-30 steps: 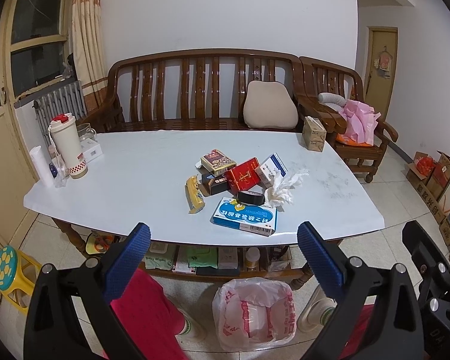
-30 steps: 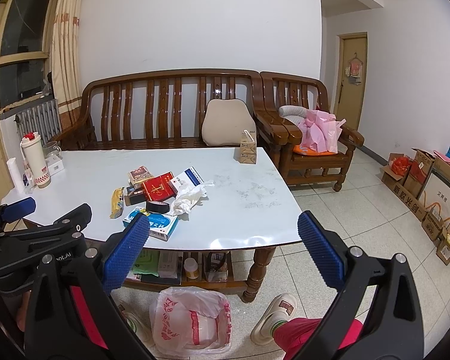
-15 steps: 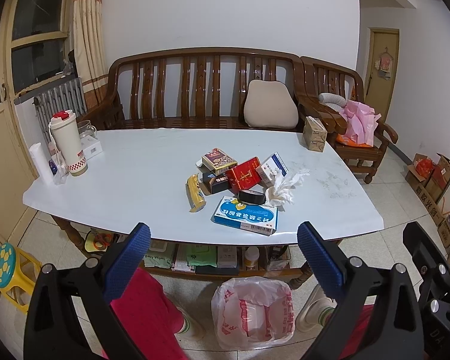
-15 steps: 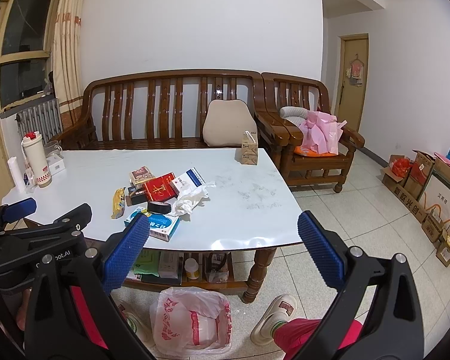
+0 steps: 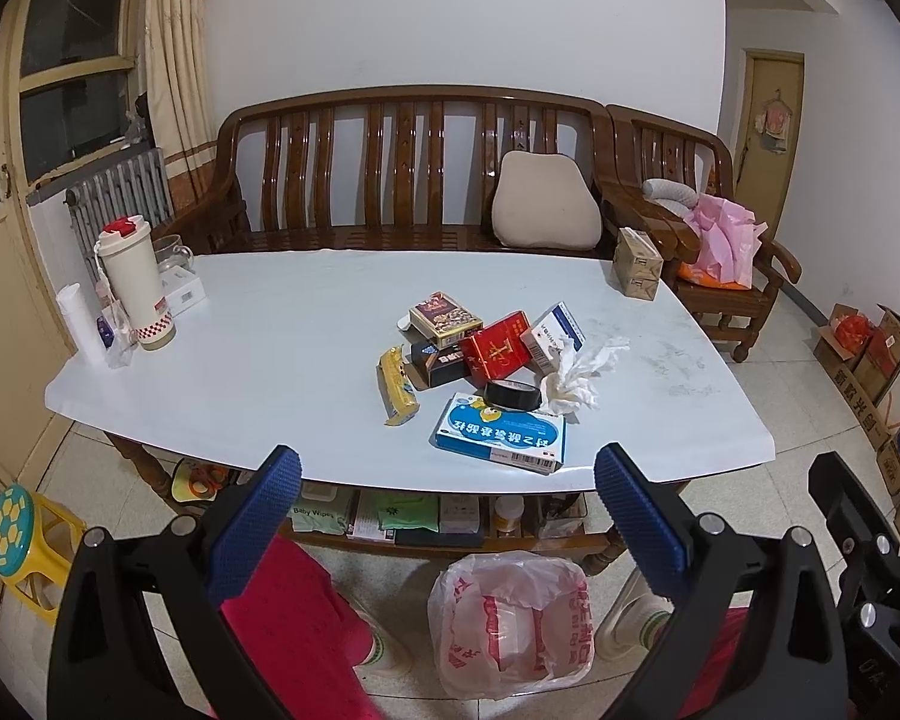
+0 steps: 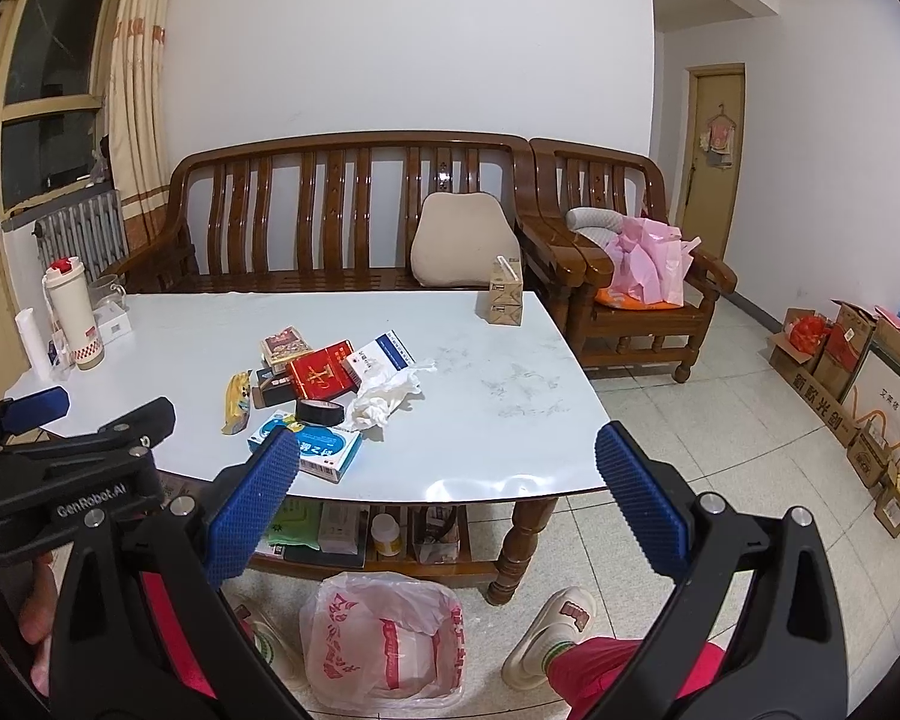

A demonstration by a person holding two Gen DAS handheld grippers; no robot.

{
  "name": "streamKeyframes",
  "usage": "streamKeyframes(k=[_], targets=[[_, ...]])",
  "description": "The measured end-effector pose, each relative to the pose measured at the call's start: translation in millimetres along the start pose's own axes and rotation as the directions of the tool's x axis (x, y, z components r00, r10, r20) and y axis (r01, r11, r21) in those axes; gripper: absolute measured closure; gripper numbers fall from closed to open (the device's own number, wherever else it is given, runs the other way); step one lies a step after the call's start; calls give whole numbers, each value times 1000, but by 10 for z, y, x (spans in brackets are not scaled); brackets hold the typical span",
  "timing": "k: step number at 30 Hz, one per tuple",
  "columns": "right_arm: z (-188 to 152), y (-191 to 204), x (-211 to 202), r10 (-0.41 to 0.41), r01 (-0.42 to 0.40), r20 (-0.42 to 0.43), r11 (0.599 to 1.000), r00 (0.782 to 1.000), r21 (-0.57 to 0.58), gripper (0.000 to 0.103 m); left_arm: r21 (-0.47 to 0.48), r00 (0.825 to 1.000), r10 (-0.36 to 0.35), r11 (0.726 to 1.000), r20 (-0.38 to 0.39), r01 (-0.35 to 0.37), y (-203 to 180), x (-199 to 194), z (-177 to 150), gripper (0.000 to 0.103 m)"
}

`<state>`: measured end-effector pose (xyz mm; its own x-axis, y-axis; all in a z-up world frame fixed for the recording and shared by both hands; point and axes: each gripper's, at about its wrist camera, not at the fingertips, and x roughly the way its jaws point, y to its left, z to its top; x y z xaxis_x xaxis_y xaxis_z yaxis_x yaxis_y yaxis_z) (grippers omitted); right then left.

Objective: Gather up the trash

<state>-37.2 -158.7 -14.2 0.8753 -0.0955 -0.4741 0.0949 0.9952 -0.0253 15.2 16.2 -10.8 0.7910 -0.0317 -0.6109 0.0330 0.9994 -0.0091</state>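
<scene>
Left wrist view: the left claw (image 5: 447, 516) hangs spread wide and empty, below the near edge of the white surface (image 5: 270, 348). The trash lies in a cluster right of the middle of the surface: a blue box (image 5: 501, 433) closest to the near edge, a black tape roll (image 5: 513, 394) touching its far side, a crumpled tissue (image 5: 576, 378) just right of the roll, a yellow wrapper (image 5: 397, 385) to the left, and behind them a red box (image 5: 497, 350), a black box (image 5: 441, 358), a brown box (image 5: 446, 319) and a white box (image 5: 551, 336) packed close together. A white flask (image 5: 132, 282) stands near the left edge and a tan carton (image 5: 636, 263) at the far right corner. On the floor under the near edge sits a plastic bag (image 5: 510, 618), its mouth open. Part of the right claw shows at the right border

Right wrist view: the right claw (image 6: 447, 516) is also spread wide, gripping nothing, and hangs low before the near edge of the surface (image 6: 498, 384). Its left fingertip (image 6: 258, 498) overlaps the blue box (image 6: 315, 444) in the picture. The tissue (image 6: 384, 399) and red box (image 6: 324, 376) lie beyond. The plastic bag (image 6: 384, 636) sits on the floor beneath, beside a slippered foot (image 6: 552, 630). The left claw (image 6: 78, 420) shows at the left, well apart, open
</scene>
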Motion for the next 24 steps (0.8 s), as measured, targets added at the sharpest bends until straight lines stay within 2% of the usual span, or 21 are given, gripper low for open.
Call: streamKeyframes(k=[5,9,12,18,21,24], targets=[[76,-57,246,66,-66,-42,998,997,-14,6,2,999,-7,1000,-31,7,69,107,132,7],[140,-16,394,78,-81,-57,995,995,-56,6,-12,998,-16,1000,-67,15,192,214,260,7],[199,-17,517,131,-136,-82,989,988,-60,6,-33,995,-18,999,-93,15,292,306,376,7],[420,-165,872,276,-284,-160,958,948,-29,6,-64,984,-25,998,-177,13,538,561,604,7],[573,-256,994,312,-324,-175,945,934,-42,6,-65,977,9,998,-211,-23,655,709,709,7],[727,-323,1121,332,-349,-198,935,922,-59,6,-82,970,12,996,-241,-33,760,862,816,7]])
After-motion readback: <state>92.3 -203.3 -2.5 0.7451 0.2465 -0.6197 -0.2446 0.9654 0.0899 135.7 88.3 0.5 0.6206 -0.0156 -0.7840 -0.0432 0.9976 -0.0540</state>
